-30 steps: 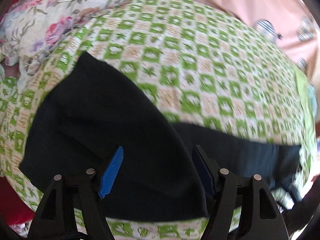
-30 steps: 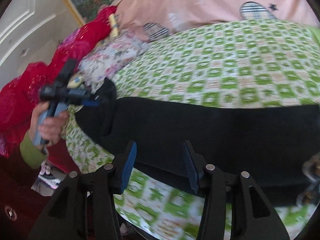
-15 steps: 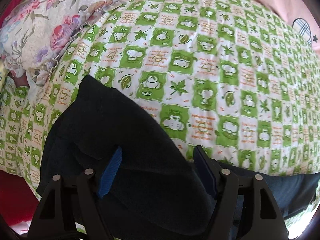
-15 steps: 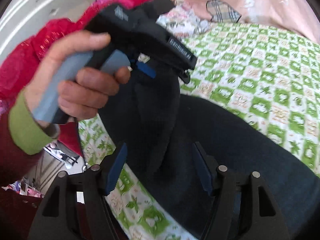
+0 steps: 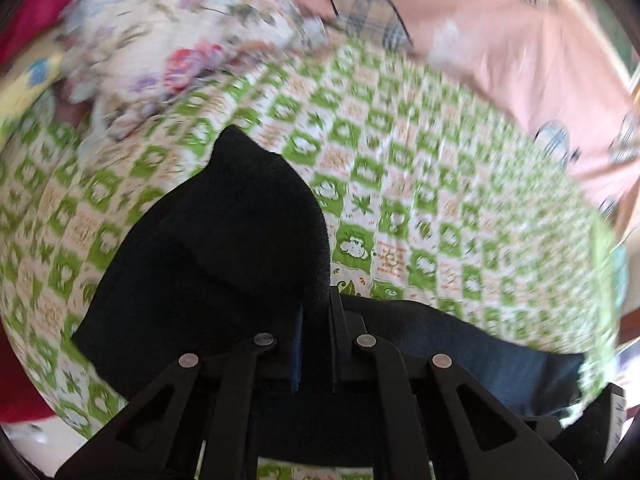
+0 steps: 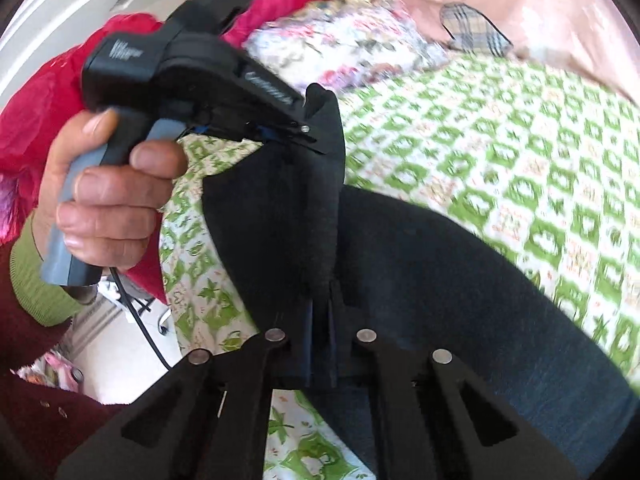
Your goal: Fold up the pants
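Nearest in each wrist view, both sets of fingers have just been closing and now pinch dark cloth. The right gripper grips a standing fold of the black pants, and the left gripper clamps the raised end of the same garment. In the right wrist view the left gripper bites the upper corner of that lifted flap, held by the person's hand.

The rest of the pants lies along the near edge of the bed, on the green checked sheet, trailing to the right.

The risks, as I judge them: each pinch takes only a narrow edge of thick fabric, so a quick pull could let a layer slip out and the fold would open. The two grips sit close together, so the long free part may drag, bunch or slide off the near edge of the bed. Farther back, the floral pillow and pink bedding lie well apart from the pants, so they pose little hazard.
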Demonstrator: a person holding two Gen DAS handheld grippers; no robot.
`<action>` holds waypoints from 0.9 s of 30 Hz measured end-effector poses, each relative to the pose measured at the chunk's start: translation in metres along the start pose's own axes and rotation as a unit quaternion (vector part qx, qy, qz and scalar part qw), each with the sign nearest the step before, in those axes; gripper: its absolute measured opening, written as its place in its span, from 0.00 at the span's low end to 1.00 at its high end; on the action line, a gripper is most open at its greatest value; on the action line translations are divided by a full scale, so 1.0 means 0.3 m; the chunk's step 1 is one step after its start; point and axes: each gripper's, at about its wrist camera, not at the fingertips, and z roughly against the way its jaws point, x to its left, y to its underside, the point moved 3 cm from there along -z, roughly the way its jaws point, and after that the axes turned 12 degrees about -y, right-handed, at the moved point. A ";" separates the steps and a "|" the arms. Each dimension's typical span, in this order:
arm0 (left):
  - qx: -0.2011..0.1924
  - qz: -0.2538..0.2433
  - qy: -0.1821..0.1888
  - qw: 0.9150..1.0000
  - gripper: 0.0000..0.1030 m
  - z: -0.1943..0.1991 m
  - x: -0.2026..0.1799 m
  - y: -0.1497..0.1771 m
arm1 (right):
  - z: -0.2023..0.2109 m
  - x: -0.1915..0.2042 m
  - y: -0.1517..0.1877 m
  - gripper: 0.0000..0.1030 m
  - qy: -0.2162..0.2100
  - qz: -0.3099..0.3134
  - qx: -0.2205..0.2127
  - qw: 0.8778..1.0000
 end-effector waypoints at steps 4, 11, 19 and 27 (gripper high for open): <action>-0.029 0.055 0.053 0.997 0.07 0.075 0.123 0.076 | -0.002 0.054 0.006 0.07 0.016 0.038 0.015 0.999; -0.017 0.113 0.076 0.991 0.06 0.021 0.276 0.184 | -0.047 0.095 0.021 0.07 0.043 0.071 0.051 0.995; -0.004 0.133 0.095 0.987 0.06 -0.027 0.325 0.289 | -0.078 0.100 0.048 0.07 0.058 0.078 0.078 0.992; 0.010 0.143 0.101 0.984 0.06 -0.078 0.370 0.333 | -0.117 0.104 0.067 0.07 0.065 0.080 0.099 0.990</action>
